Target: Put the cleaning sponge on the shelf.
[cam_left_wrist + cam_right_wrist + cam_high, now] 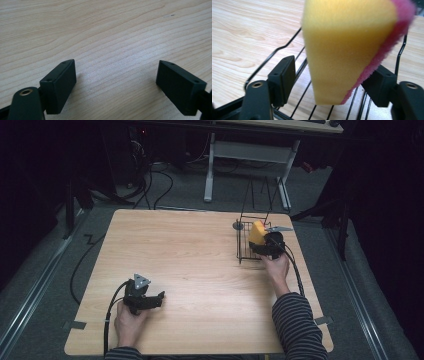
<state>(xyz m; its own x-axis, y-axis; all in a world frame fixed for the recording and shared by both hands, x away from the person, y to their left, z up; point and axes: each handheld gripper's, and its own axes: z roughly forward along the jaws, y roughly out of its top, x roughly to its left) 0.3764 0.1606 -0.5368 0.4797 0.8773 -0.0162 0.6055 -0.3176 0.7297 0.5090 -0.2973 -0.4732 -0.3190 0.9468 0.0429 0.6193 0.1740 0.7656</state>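
A yellow sponge (pixel 257 232) with a pink scouring side stands tilted in a black wire rack (pixel 244 251) at the table's far right. My right gripper (pixel 262 246) reaches into the rack from the near side. In the right gripper view the sponge (pixel 347 50) hangs between the jaws of my right gripper (pixel 335 66). They are spread, with a clear gap on the left side, and rack wires (pixel 284 47) run below. My left gripper (pixel 159 296) rests low at the near left. Its jaws (pixel 117 62) are wide open over bare wood.
The wooden table (pixel 200 260) is bare between the two hands. A small grey disc (pixel 238 225) and a thin metal piece (pixel 278 228) sit at the rack's far corners. Cables trail off the near edge, and a white desk frame (pixel 210 175) stands beyond on the floor.
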